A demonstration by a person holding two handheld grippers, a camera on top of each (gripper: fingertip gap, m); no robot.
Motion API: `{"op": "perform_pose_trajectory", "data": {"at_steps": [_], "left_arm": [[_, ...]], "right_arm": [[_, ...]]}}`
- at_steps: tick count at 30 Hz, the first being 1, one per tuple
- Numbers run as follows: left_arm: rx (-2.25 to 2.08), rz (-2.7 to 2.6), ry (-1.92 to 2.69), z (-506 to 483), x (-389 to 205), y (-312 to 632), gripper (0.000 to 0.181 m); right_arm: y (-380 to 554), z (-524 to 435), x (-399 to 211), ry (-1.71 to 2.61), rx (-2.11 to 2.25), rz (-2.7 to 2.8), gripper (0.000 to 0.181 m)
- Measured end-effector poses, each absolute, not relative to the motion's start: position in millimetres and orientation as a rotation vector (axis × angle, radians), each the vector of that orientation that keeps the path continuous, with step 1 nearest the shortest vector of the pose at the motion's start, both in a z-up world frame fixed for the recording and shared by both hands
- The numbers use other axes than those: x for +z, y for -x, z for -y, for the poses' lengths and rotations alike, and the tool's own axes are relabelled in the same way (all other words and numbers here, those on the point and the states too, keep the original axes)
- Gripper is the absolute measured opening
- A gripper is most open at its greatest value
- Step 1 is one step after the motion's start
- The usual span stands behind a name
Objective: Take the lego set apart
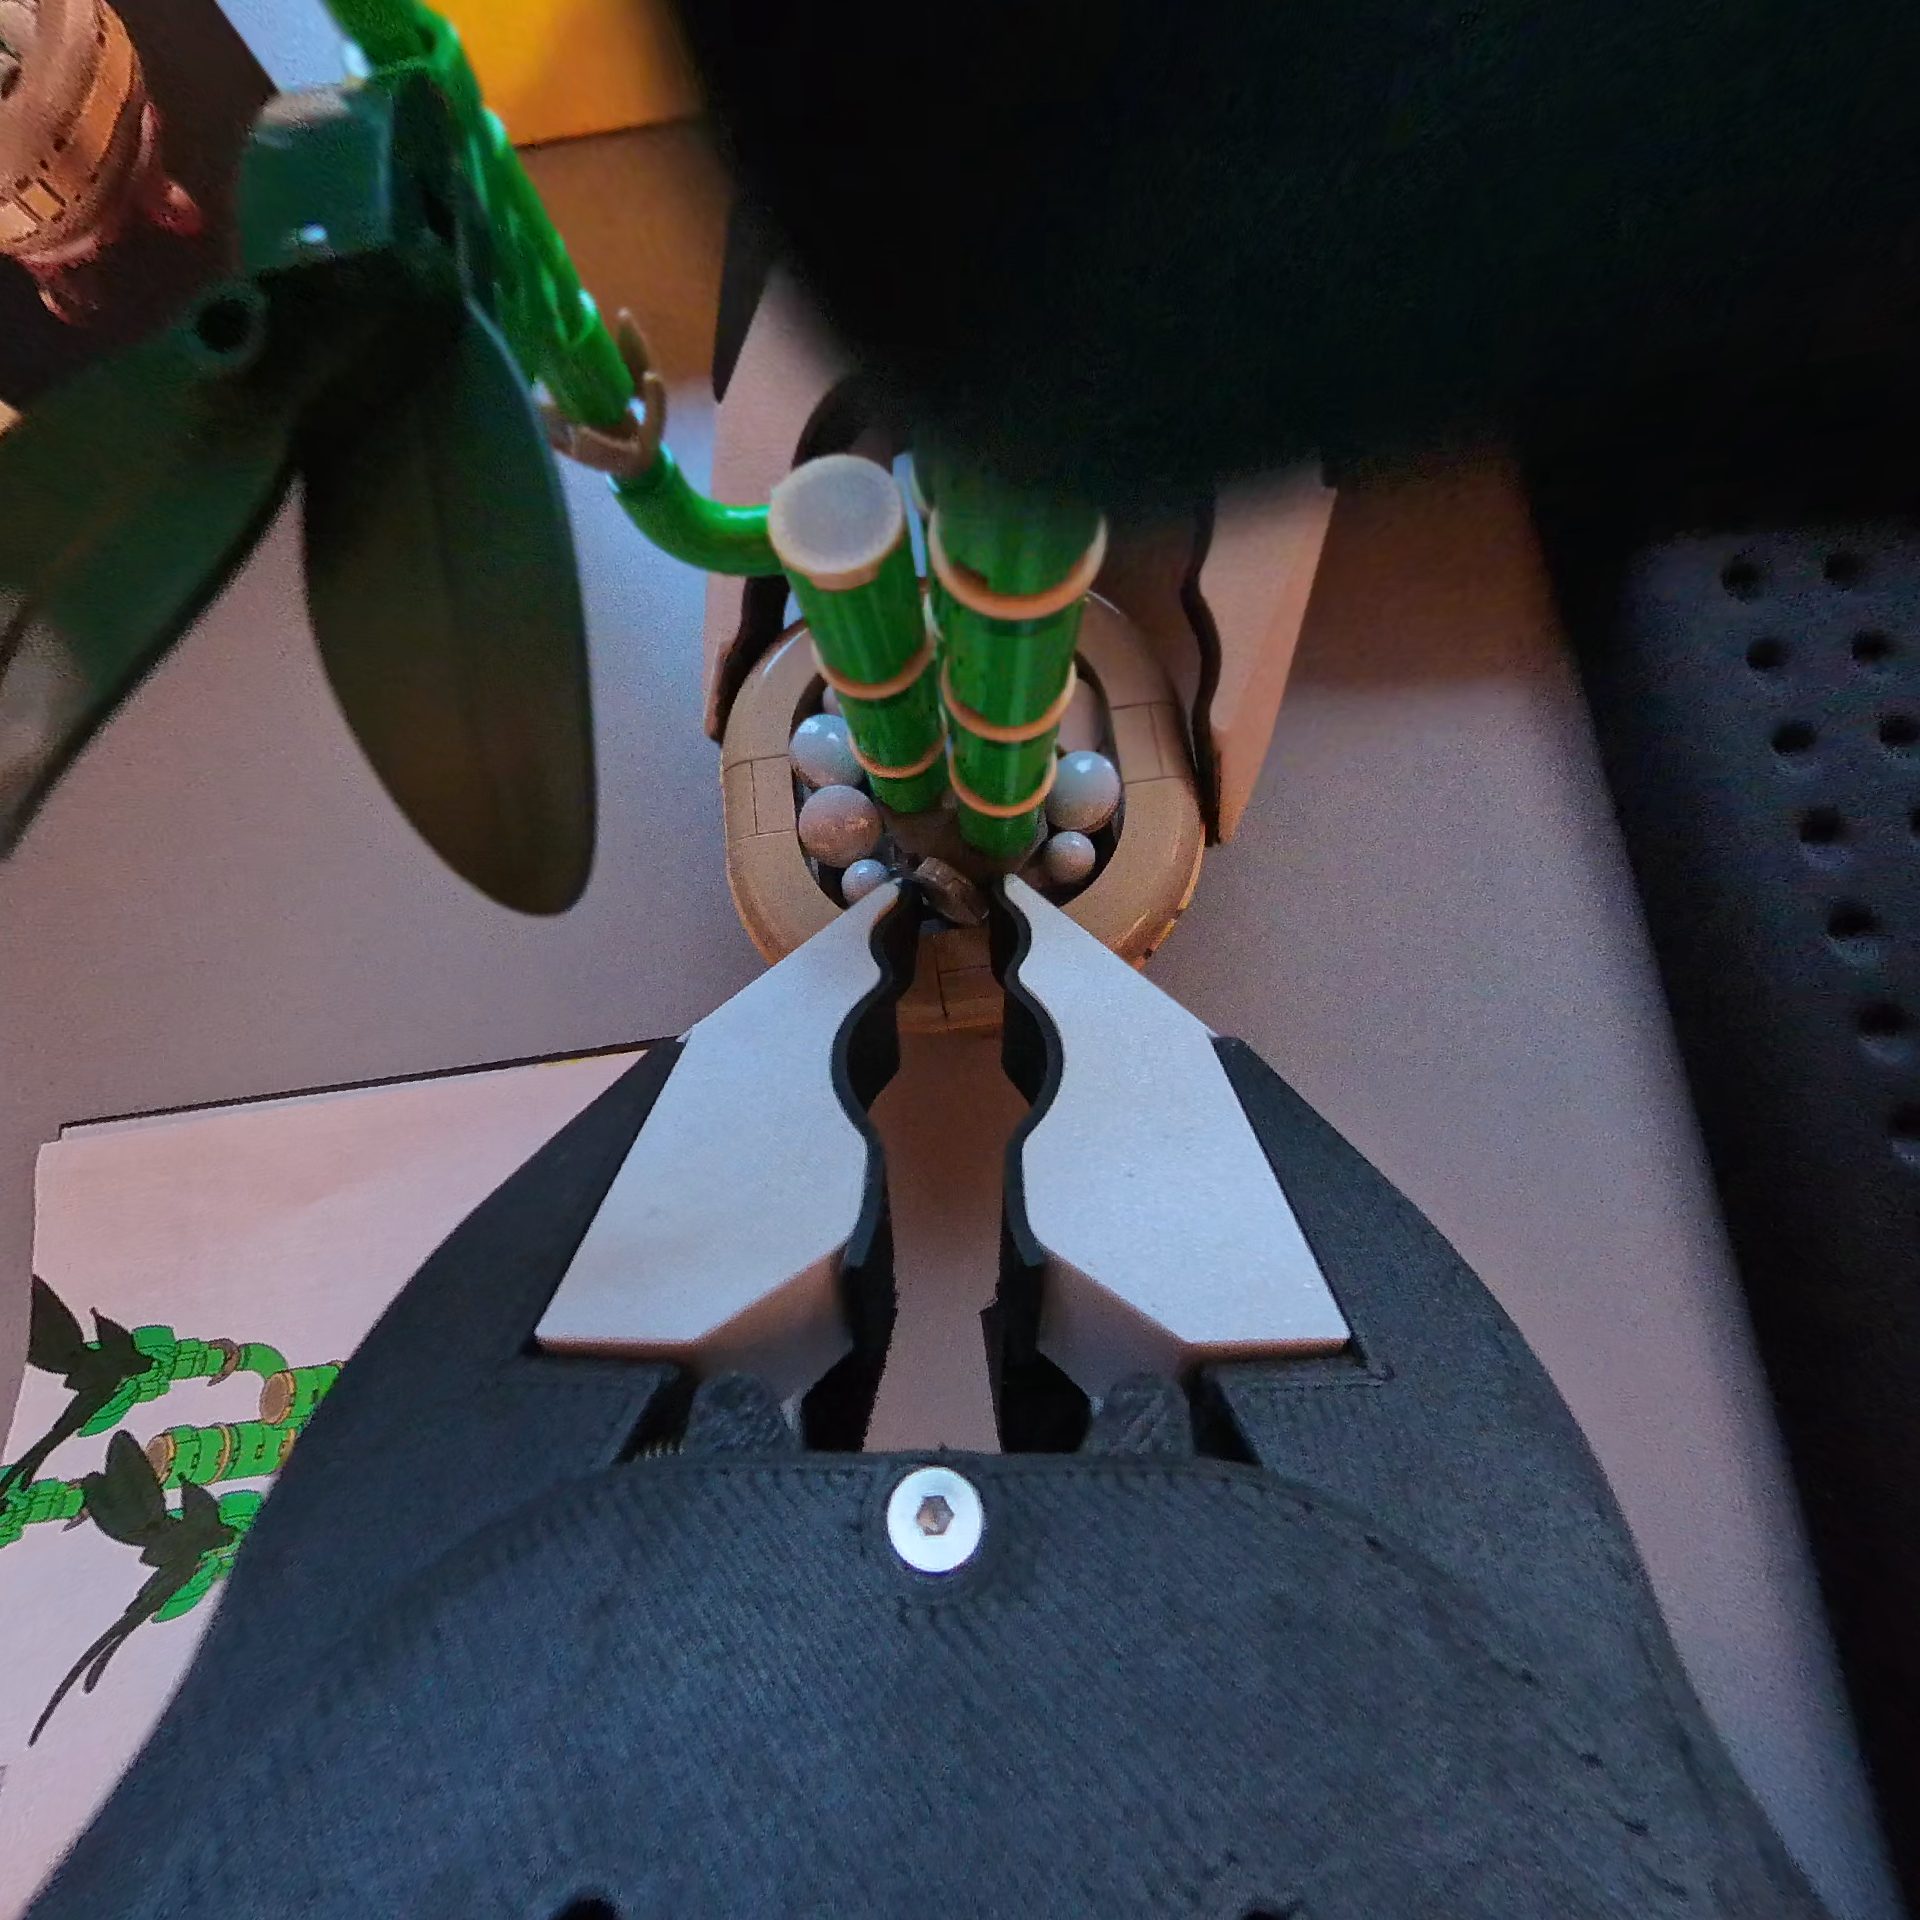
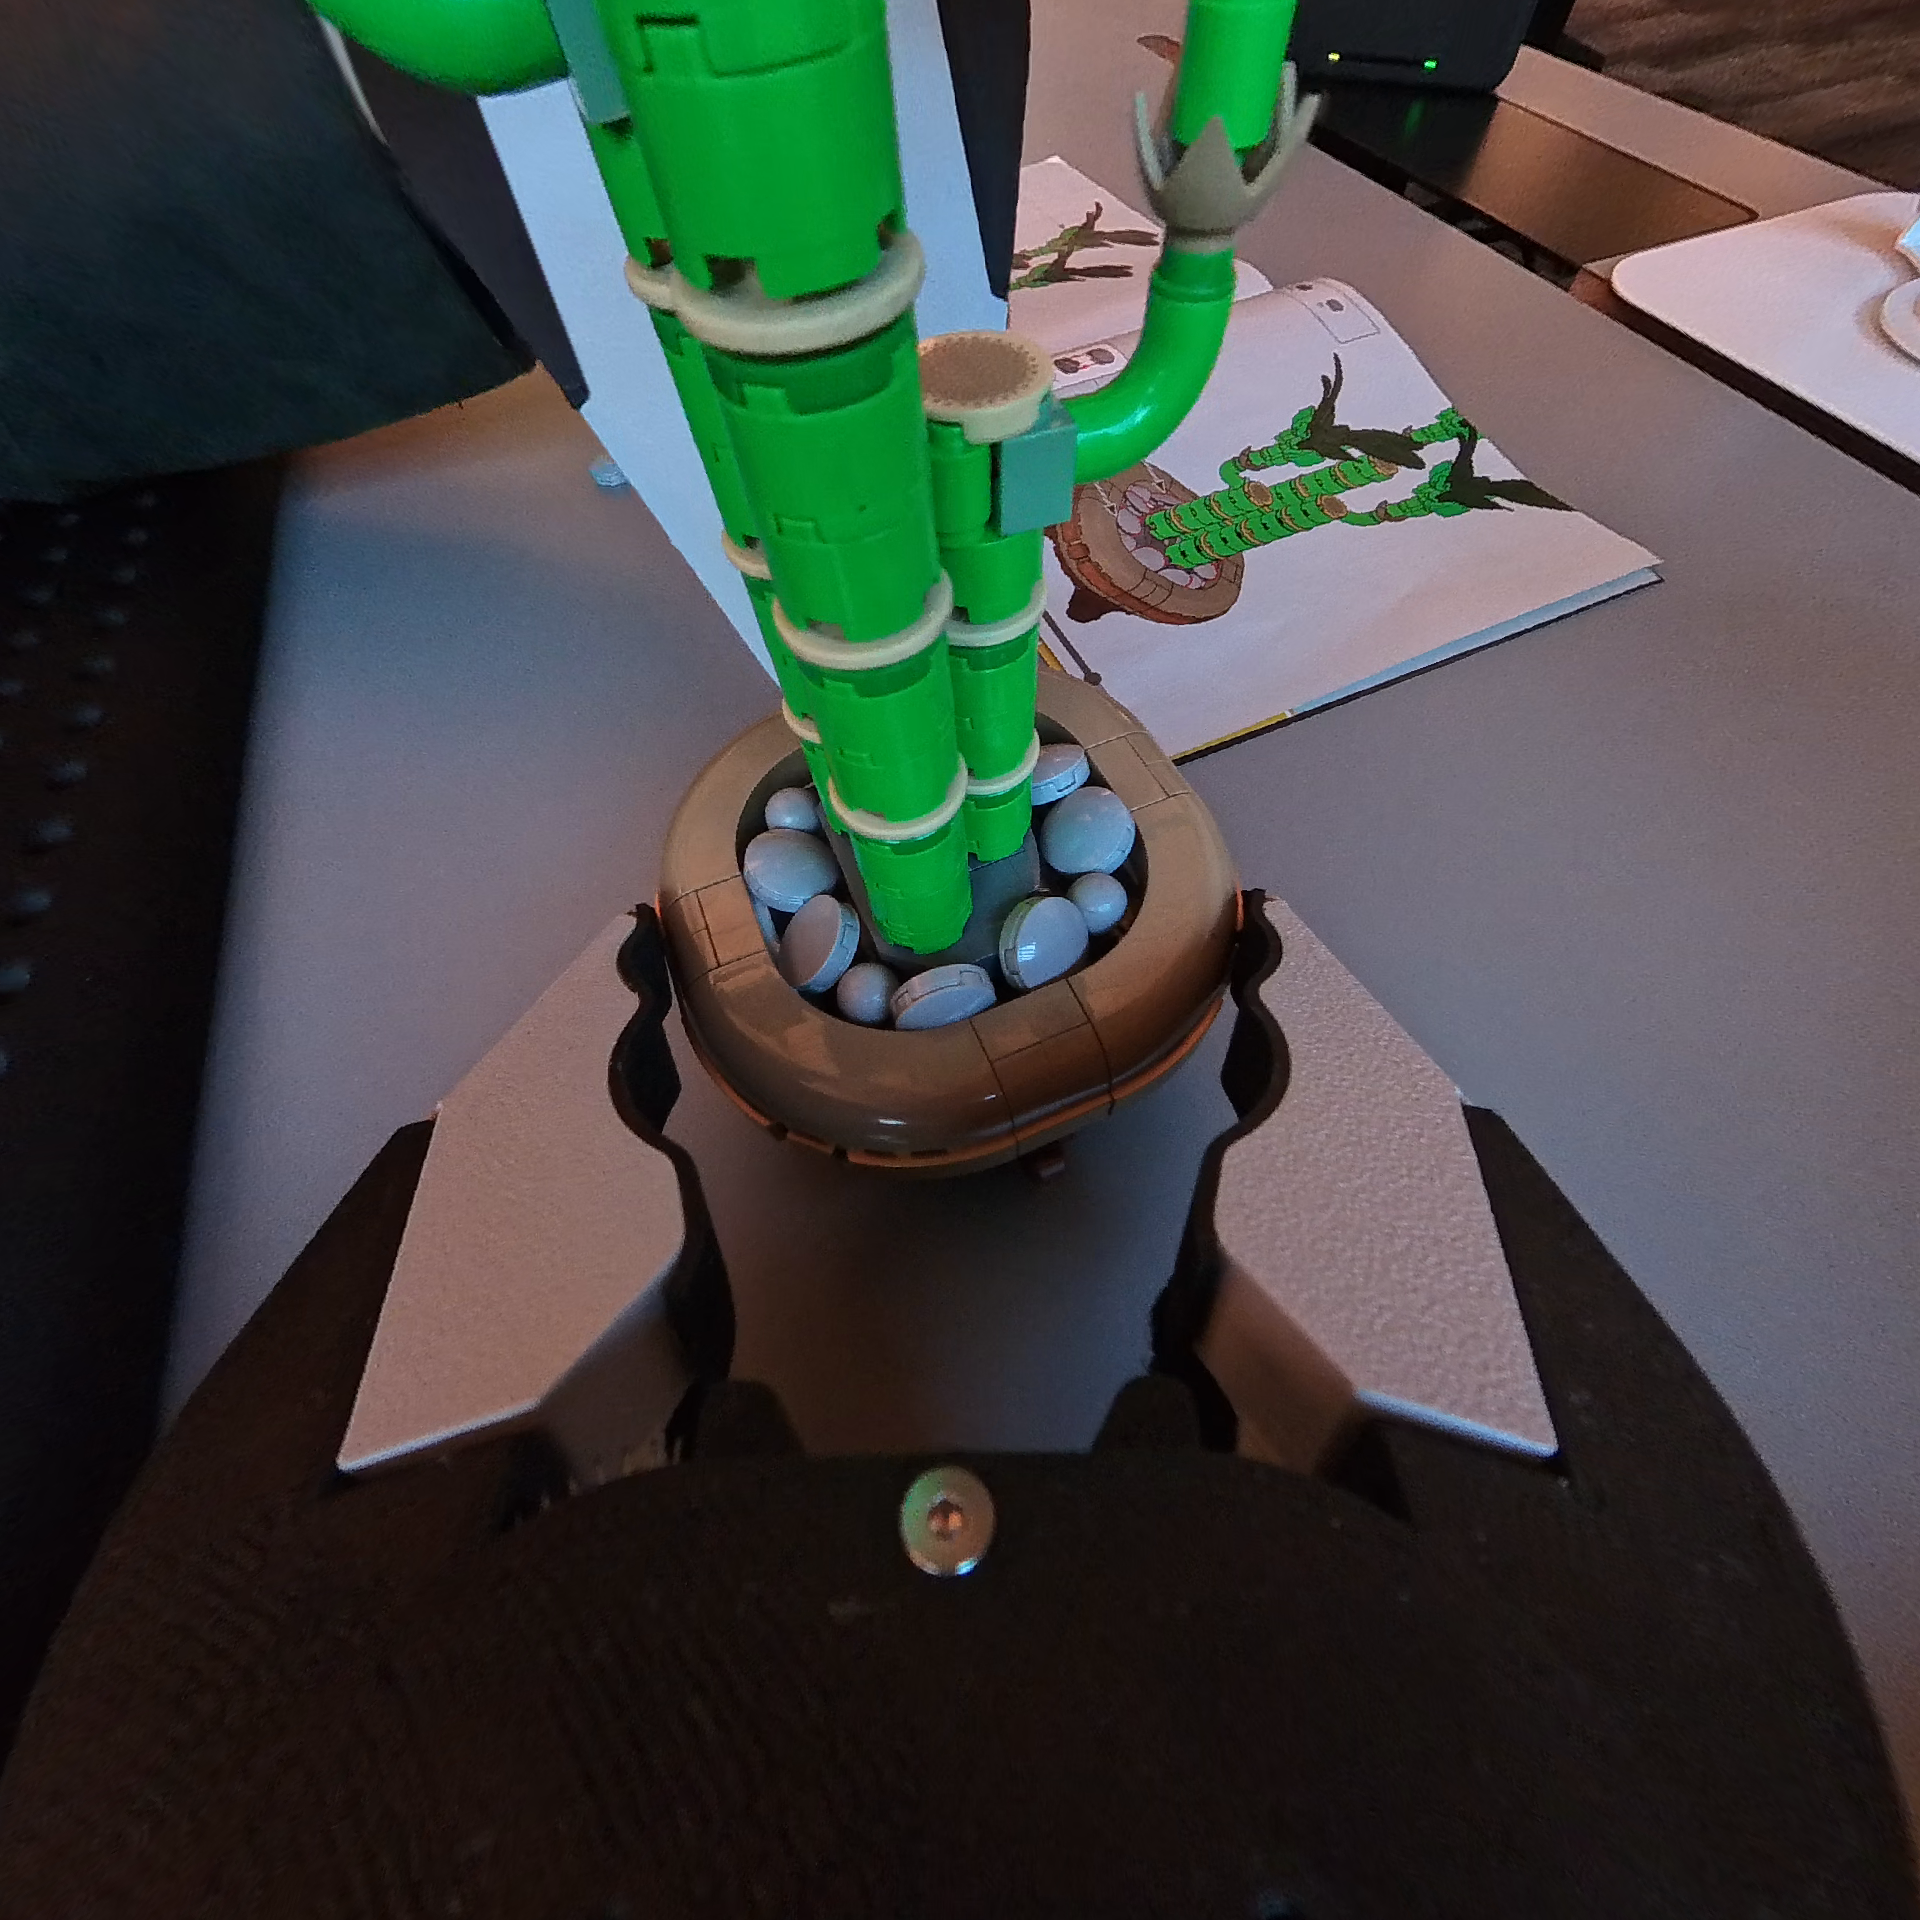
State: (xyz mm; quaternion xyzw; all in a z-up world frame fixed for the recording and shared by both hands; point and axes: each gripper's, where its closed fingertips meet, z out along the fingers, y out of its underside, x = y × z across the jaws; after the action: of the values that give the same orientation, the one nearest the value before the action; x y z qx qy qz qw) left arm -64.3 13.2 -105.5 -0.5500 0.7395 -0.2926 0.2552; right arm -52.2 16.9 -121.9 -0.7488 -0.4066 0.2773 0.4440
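**Lego bamboo in its pot, held at the base and picked at from above**

The lego set (image 2: 894,644) is a bamboo plant standing upright on a grey table (image 2: 1507,935); bright green ribbed stalks (image 1: 997,686), banded with pale tan rings, rise out of a rounded brown pot (image 2: 935,1091) whose mouth is filled with grey pebble pieces (image 2: 1086,831); one shorter stalk ends in a flat tan cap (image 1: 836,509), and a thin curved green shoot (image 2: 1174,353) bends off beside it, carrying a small tan spiky collar; dark green leaves (image 1: 447,644) hang at the left of the left wrist view

The right gripper (image 2: 940,930) is spread wide around the pot, its fingers (image 2: 540,1174) pressed to either side of the rim, so it pinches the pot at table level; the left gripper (image 1: 948,883) comes from the opposite side, its jaws nearly together with the tips inside the pot mouth, nipping a small dark piece (image 1: 951,888) at the foot of the stalks; the grip itself is hard to judge

An open instruction booklet (image 2: 1351,582) with drawings of the plant lies on the table just behind the pot
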Motion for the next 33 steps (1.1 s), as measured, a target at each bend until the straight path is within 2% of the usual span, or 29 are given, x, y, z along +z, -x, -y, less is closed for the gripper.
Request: {"op": "perform_pose_trajectory", "data": {"at_steps": [8,13,20,30,33], "left_arm": [[-0.912,-1.899,1.544,-20.0,-84.3,76.8,0.011],[-0.667,-2.018,1.687,-26.1,-75.5,149.5,0.011],[-0.049,-2.253,2.095,-32.3,-127.8,261.1,0.011],[-0.004,-2.331,2.236,-20.1,-154.9,269.6,0.011],[-0.012,-2.317,2.251,-21.0,-157.5,268.8,0.018]], "right_arm": [[52.5,-16.4,-121.7,1.856,0.691,1.007,0.107],[52.5,-16.4,-121.8,1.856,0.689,1.005,0.107],[52.3,-16.5,-122.0,1.859,0.687,1.001,0.107],[51.8,-16.1,-122.8,1.868,0.687,0.993,0.107],[51.8,-16.2,-122.8,1.869,0.687,0.993,0.107]]}}
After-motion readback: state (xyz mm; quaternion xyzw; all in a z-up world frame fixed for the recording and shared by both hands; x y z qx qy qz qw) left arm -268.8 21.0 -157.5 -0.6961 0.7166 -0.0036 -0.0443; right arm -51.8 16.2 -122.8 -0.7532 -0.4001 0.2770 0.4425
